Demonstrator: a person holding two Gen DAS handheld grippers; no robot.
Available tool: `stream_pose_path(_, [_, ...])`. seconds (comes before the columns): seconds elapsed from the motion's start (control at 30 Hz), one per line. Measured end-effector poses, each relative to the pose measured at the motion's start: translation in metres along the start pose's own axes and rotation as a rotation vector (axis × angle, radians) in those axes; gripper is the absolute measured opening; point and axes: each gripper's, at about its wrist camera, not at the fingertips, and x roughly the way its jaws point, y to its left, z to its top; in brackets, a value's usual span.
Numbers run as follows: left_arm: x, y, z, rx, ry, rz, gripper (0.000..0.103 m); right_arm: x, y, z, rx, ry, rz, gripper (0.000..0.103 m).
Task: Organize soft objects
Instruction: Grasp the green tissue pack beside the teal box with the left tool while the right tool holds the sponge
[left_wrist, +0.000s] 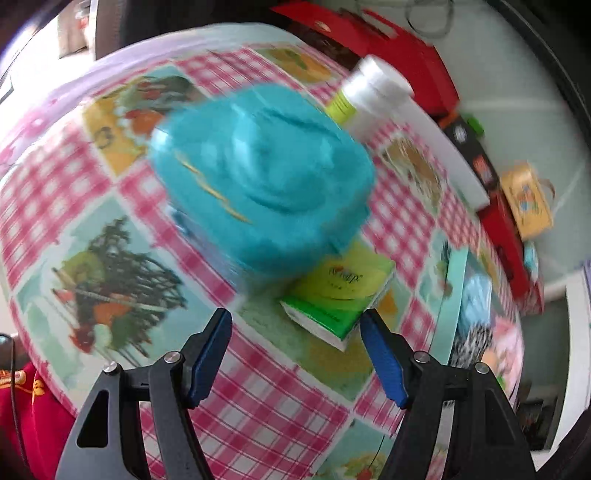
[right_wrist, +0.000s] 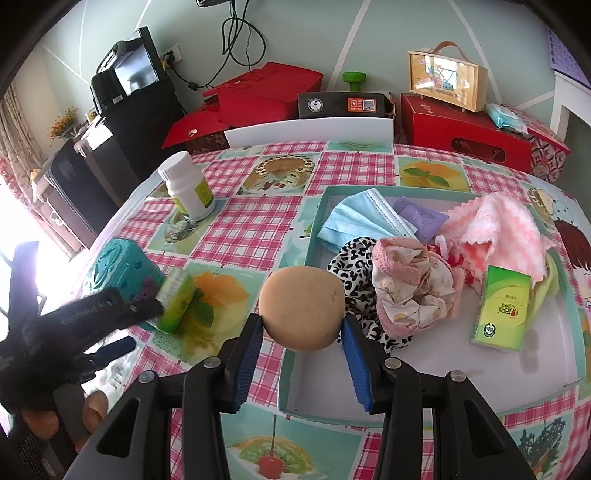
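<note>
The right gripper (right_wrist: 301, 325) holds a tan round soft ball (right_wrist: 301, 308) between its blue pads, in the lower middle of the frame, above the near left corner of the shallow tray (right_wrist: 295, 387). Inside the tray lie a blue face mask (right_wrist: 354, 218), a leopard print cloth (right_wrist: 354, 266), a pink cloth bundle (right_wrist: 410, 291), a pink towel (right_wrist: 498, 229) and a green tissue pack (right_wrist: 500, 314). At the left edge of the frame the left gripper (right_wrist: 122, 325) reaches toward a second green tissue pack (right_wrist: 177, 299), which lies beside a teal object (right_wrist: 122, 271). A white bottle (right_wrist: 186, 186) stands at the upper left on the checked tablecloth (right_wrist: 251, 229).
</note>
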Motion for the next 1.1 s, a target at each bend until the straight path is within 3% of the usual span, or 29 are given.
stream_pose_path(0.2, [0.015, -0.023, -0.004, 0.130, 0.035, 0.039, 0.073, -0.001, -0.003, 0.001, 0.008, -0.001, 0.002, 0.047])
stream_pose_path(0.47, [0.026, -0.054, -0.005, 0.287, -0.019, 0.124, 0.073, -0.001, -0.003, 0.001, 0.008, 0.002, 0.001, 0.047])
stream_pose_path(0.67, [0.033, -0.063, -0.001, 0.325, -0.063, 0.143, 0.073, 0.000, -0.001, 0.001, 0.001, 0.007, -0.001, 0.047])
stream_pose_path(1.1, [0.038, -0.065, 0.000, 0.366, -0.058, 0.113, 0.061, 0.002, -0.006, -0.001, 0.015, 0.014, -0.009, 0.047])
